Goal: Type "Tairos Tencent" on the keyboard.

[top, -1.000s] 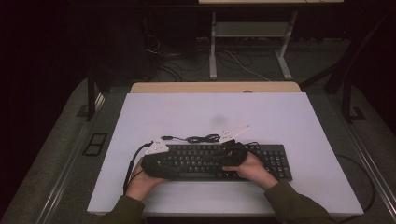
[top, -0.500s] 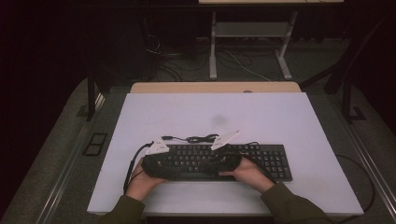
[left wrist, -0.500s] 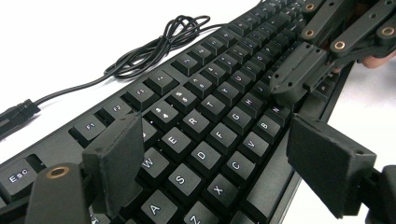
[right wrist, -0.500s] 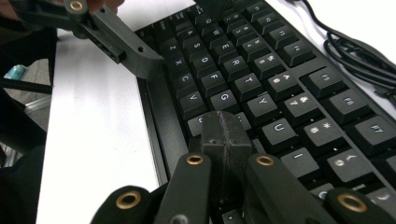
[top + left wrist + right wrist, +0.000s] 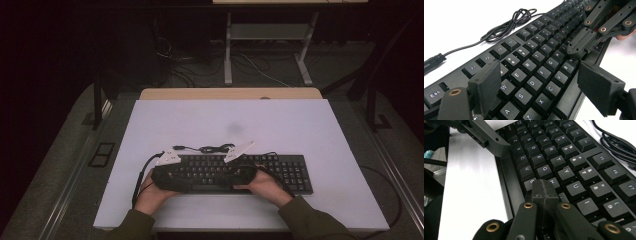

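A flat black plastic computer keyboard (image 5: 235,172) with white letters on its keys lies on the pale white table top (image 5: 280,125), near the front edge, on the person's side. Its thin black cable (image 5: 210,148) lies in a loose bundle on the table just behind the keyboard, close to the top row of keys (in the left gripper view the cable (image 5: 506,23) ends in a small black plug at the left border).

The left gripper (image 5: 170,175) is over the left end of the keyboard. In the left gripper view its two black jaws stand wide apart, one above the keys near W and the other beyond the front edge of the keyboard (image 5: 536,62), so the left gripper (image 5: 544,85) holds nothing. I cannot tell if the padded jaws touch the keys.

The right gripper (image 5: 245,172) is over the middle of the keyboard, close to the left one. In the right gripper view its jaws are pressed together, with no gap and nothing between them, and their joined tip of the right gripper (image 5: 543,191) is over the keys near B and H of the keyboard (image 5: 564,157). The same closed tip shows in the left gripper view, over the keys near N and J.

The person's left hand (image 5: 150,192) and right hand (image 5: 267,186) hold the grippers from the front edge of the table, and dark green sleeves (image 5: 315,222) cover the forearms.
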